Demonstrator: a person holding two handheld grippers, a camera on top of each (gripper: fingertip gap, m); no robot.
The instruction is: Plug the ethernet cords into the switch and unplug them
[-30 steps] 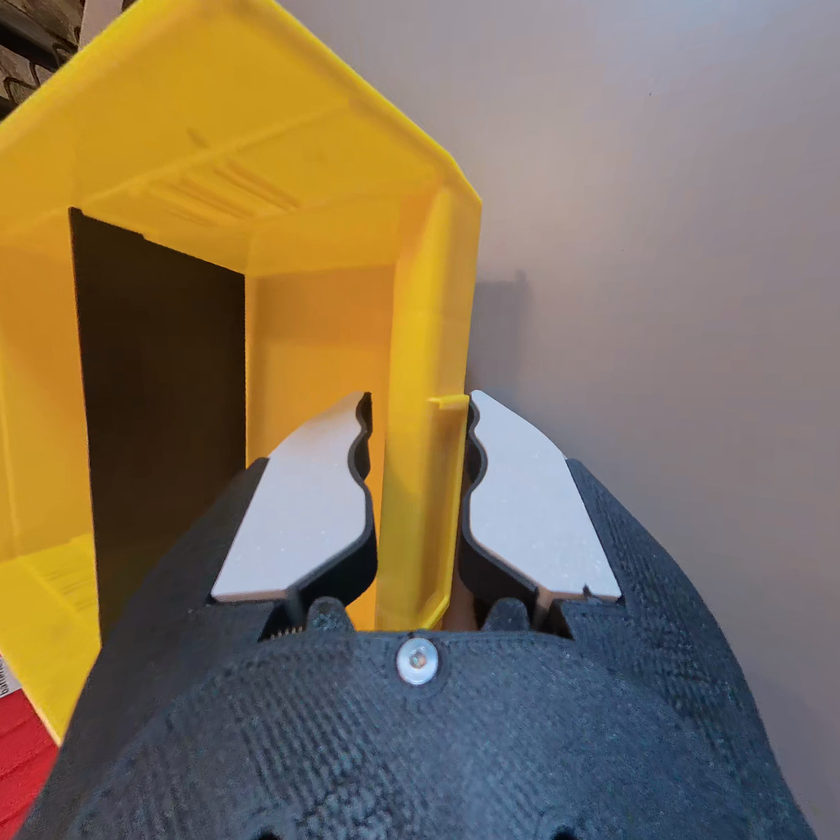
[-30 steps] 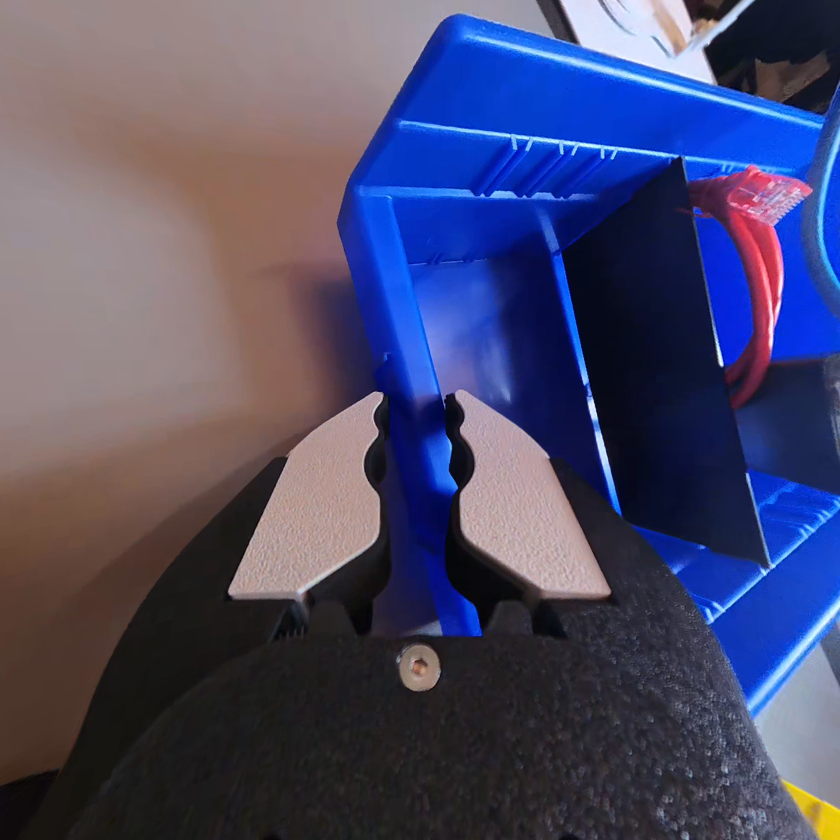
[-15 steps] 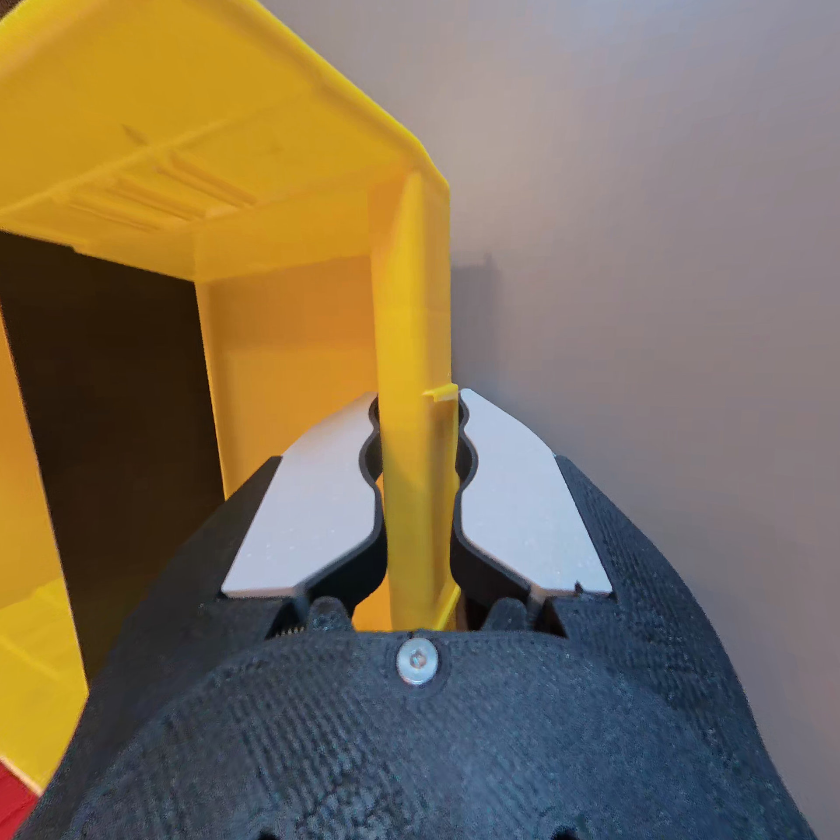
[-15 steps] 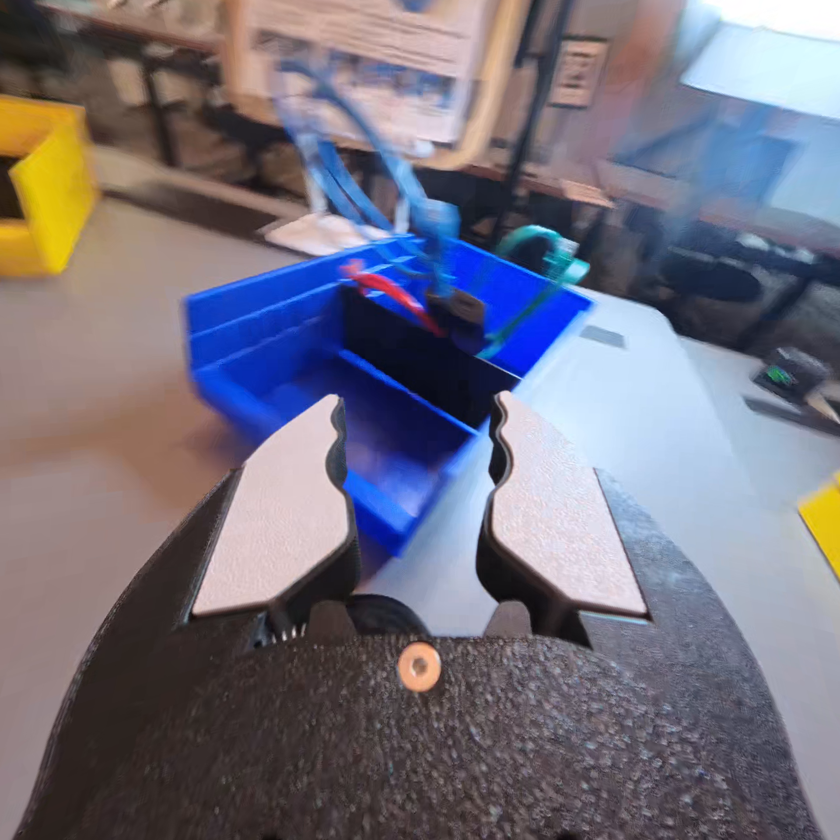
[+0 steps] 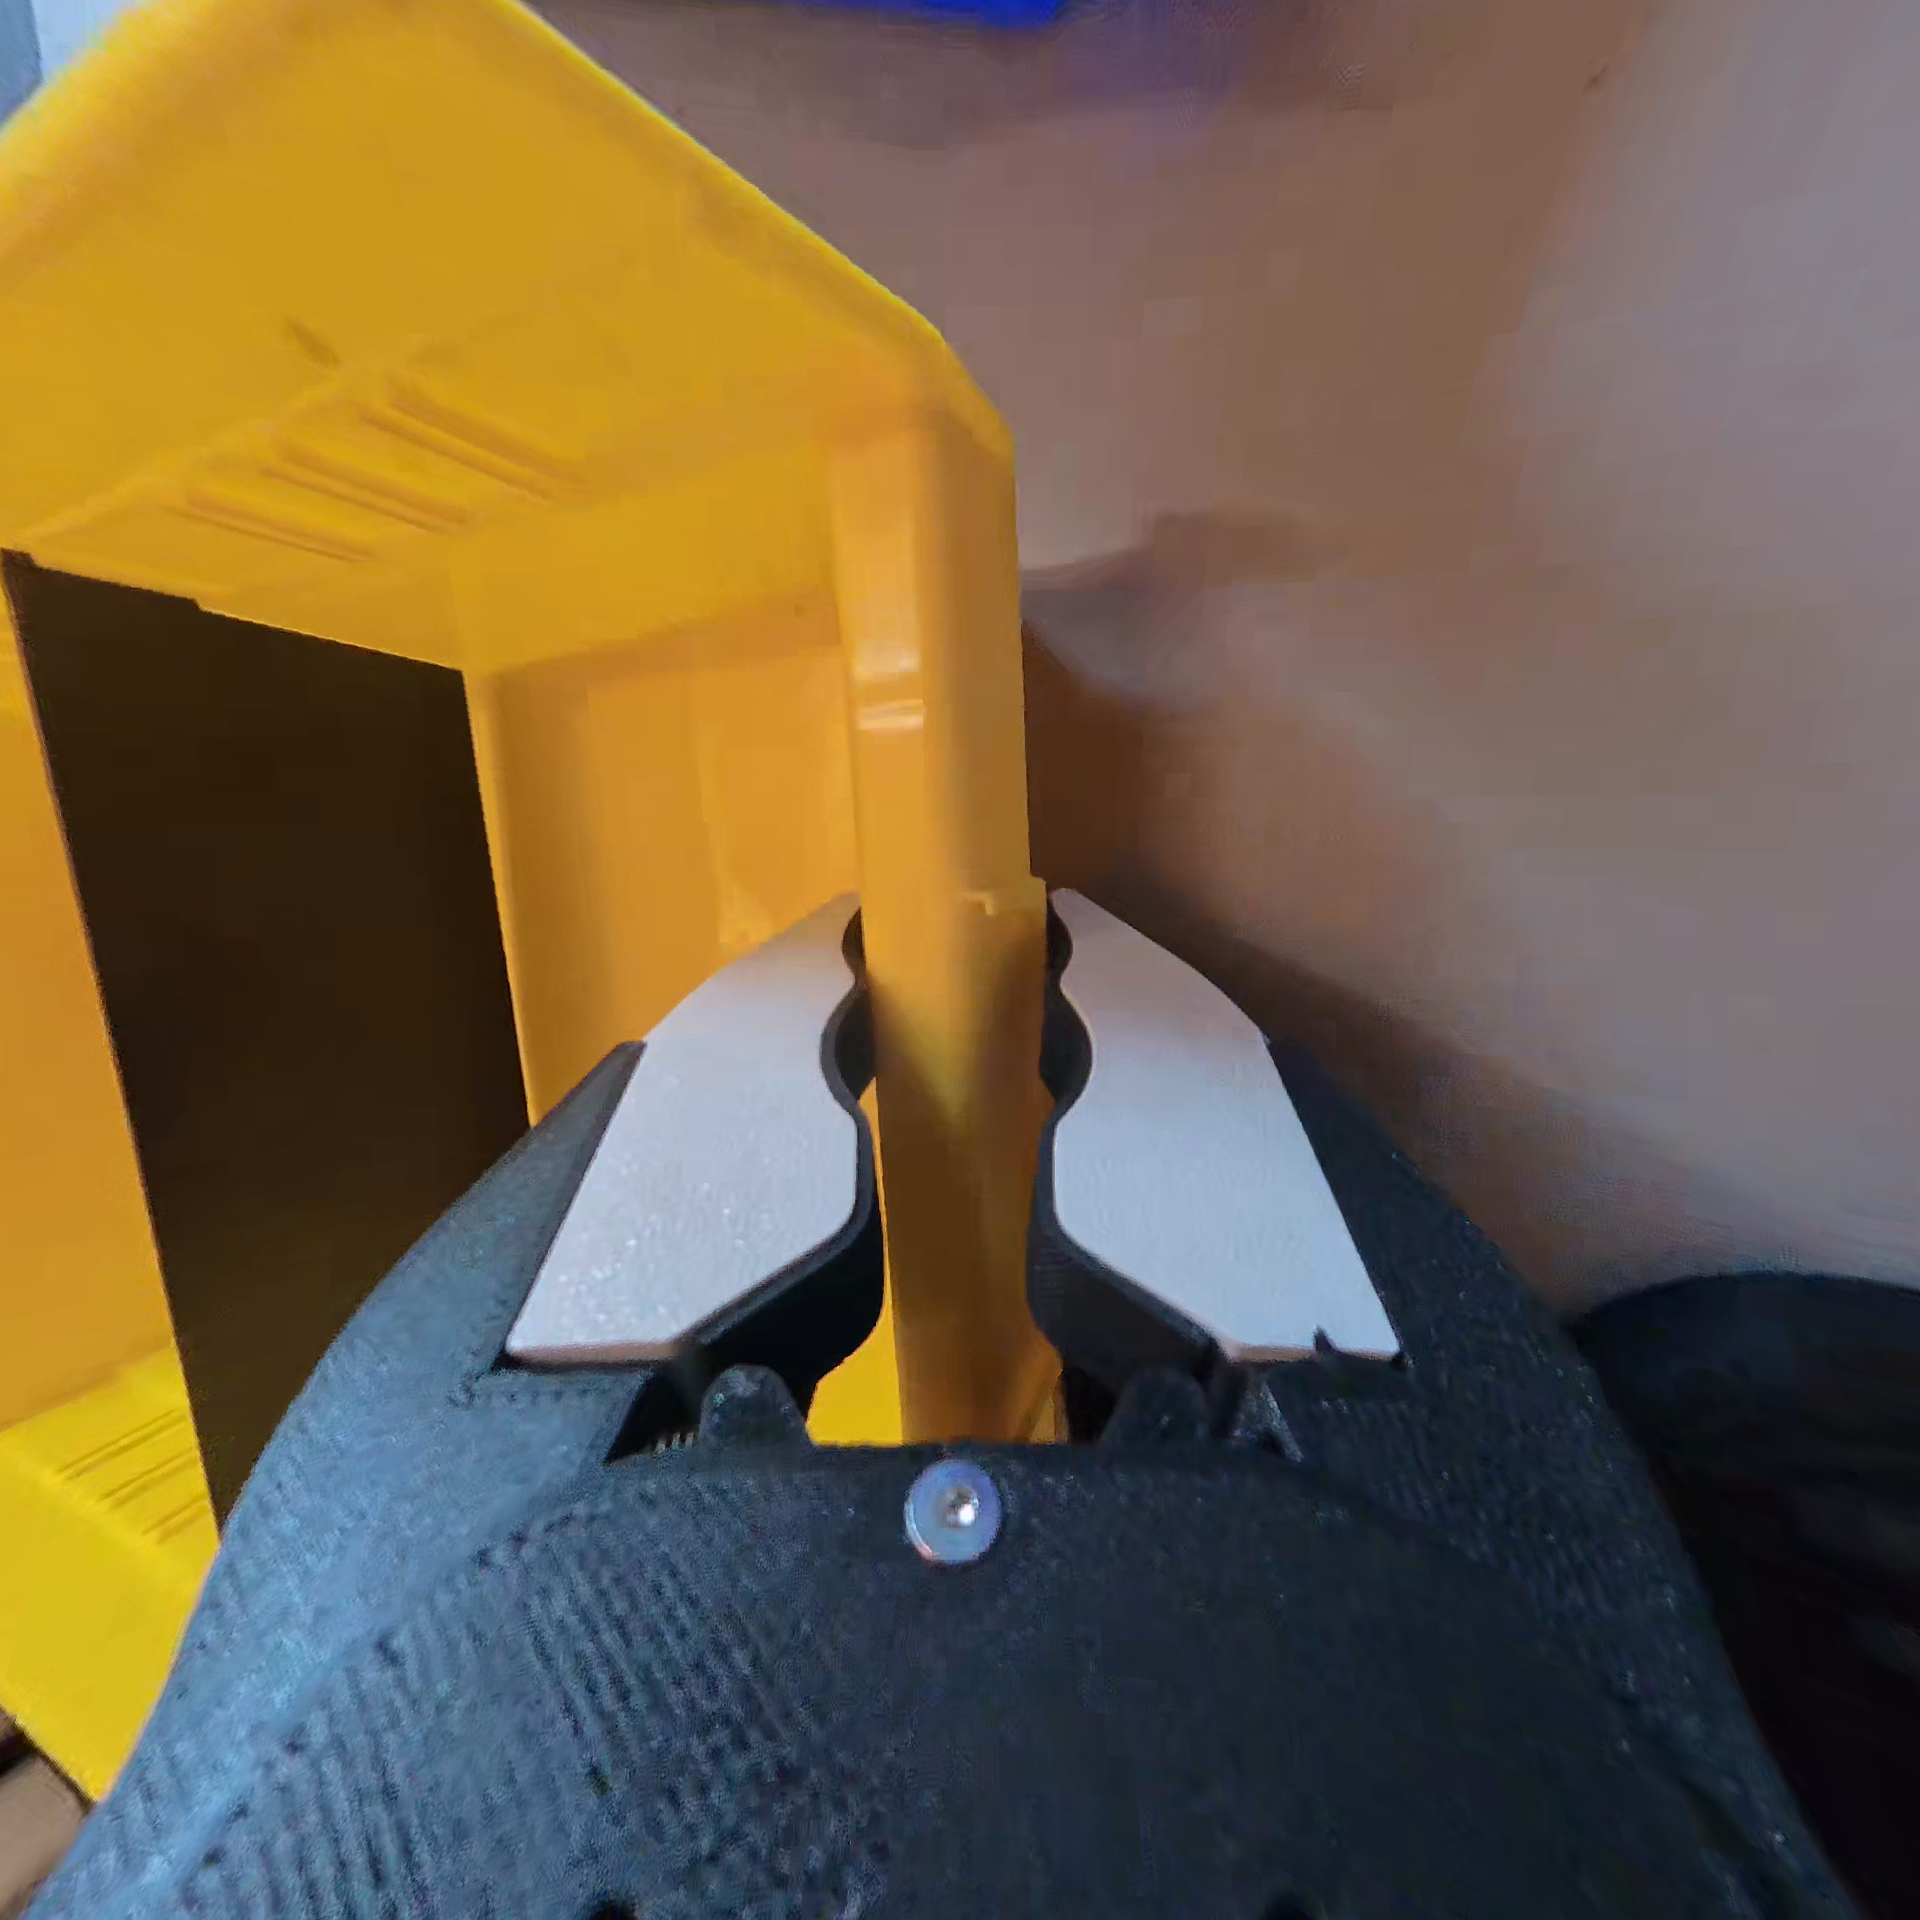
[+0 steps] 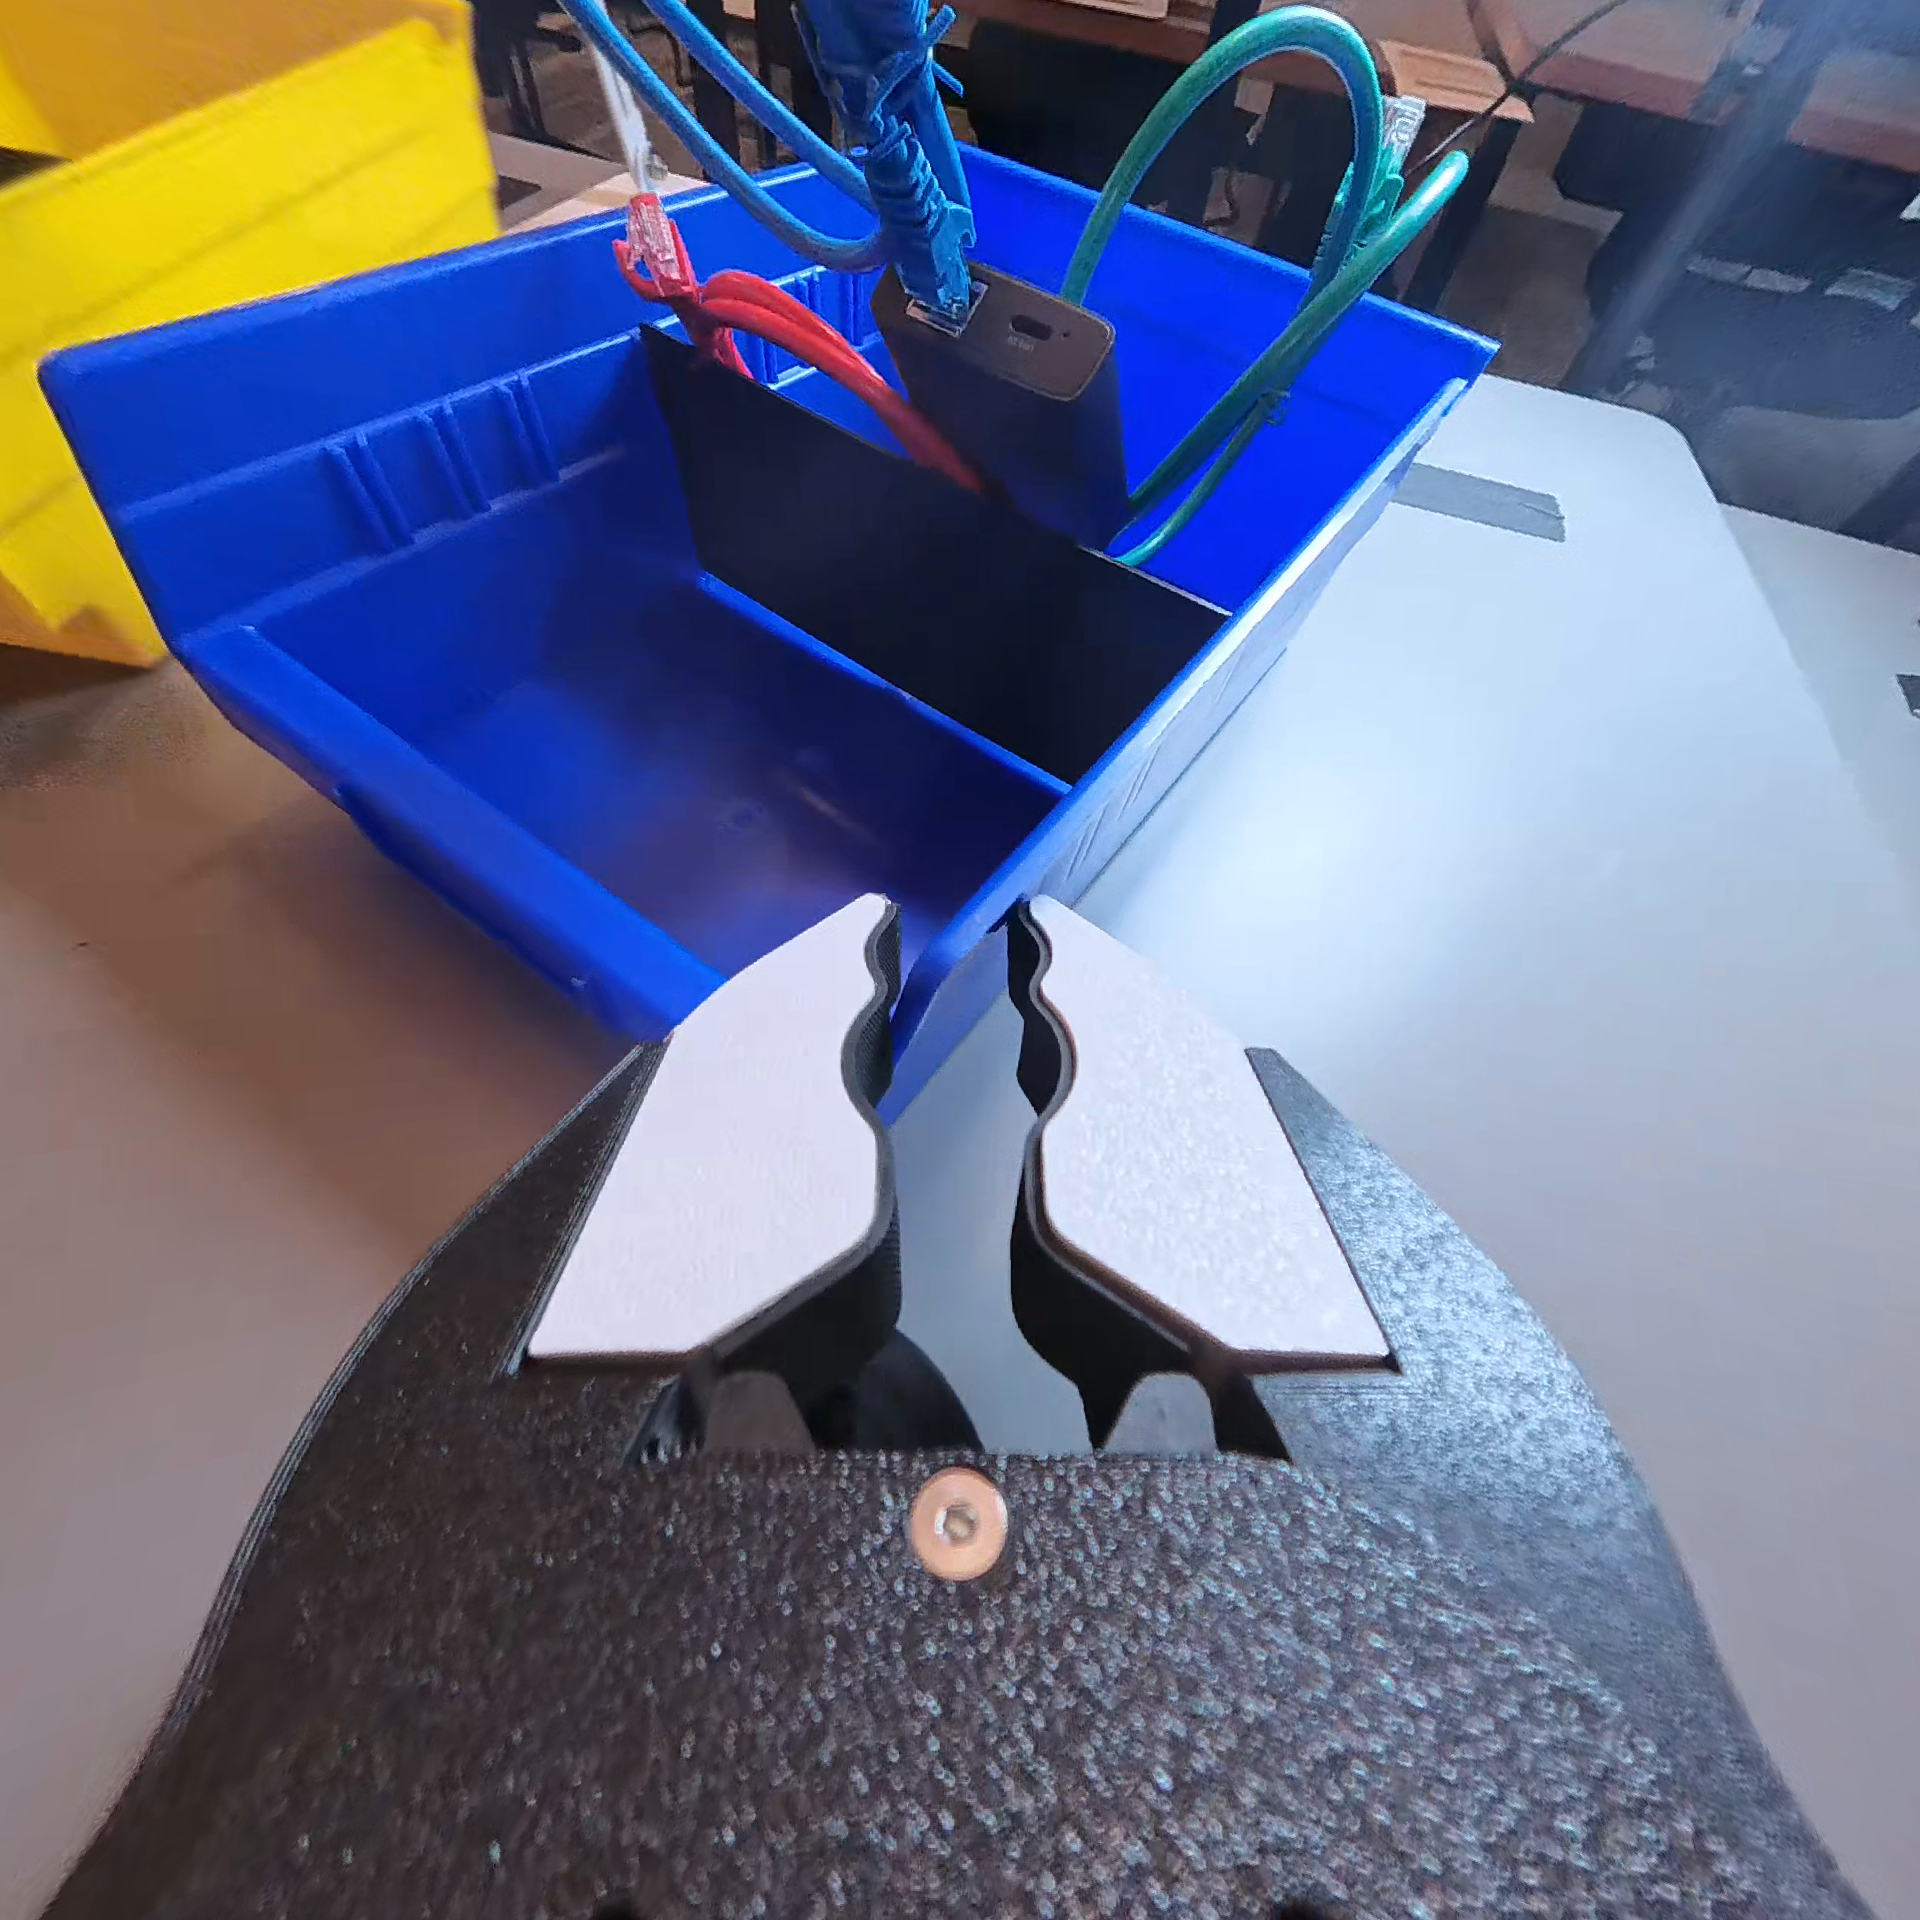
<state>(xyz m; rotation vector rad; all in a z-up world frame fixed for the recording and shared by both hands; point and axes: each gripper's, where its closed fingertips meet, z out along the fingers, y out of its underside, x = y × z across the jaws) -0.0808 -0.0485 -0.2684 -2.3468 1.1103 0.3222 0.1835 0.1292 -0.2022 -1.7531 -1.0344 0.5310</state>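
My left gripper (image 5: 951, 925) is shut on the right wall of a yellow bin (image 5: 935, 727), which has a black divider (image 5: 281, 935) inside. My right gripper (image 6: 951, 925) is open and empty, with the near right corner of a blue bin (image 6: 416, 436) just beyond its tips. In the blue bin's far compartment, behind a black divider (image 6: 914, 582), a dark switch (image 6: 1013, 384) stands on end. A blue ethernet cord (image 6: 914, 177) is plugged into its top. A red cord (image 6: 790, 332) and a green cord (image 6: 1299, 312) lie beside it.
The bins stand on a grey table (image 6: 1507, 831). The yellow bin also shows in the right wrist view (image 6: 239, 239), at the far left behind the blue bin. A strip of dark tape (image 6: 1486, 504) lies on the table to the right. There is about 35 cm between the tips of the two grippers. Between my right fingertips and the dark switch (image 6: 1013, 384) there is roughly 11 cm.
My right gripper has let go of the blue bin's wall, opened and drawn back to its near corner. My left gripper has closed tighter on the yellow bin's wall and moved with it.
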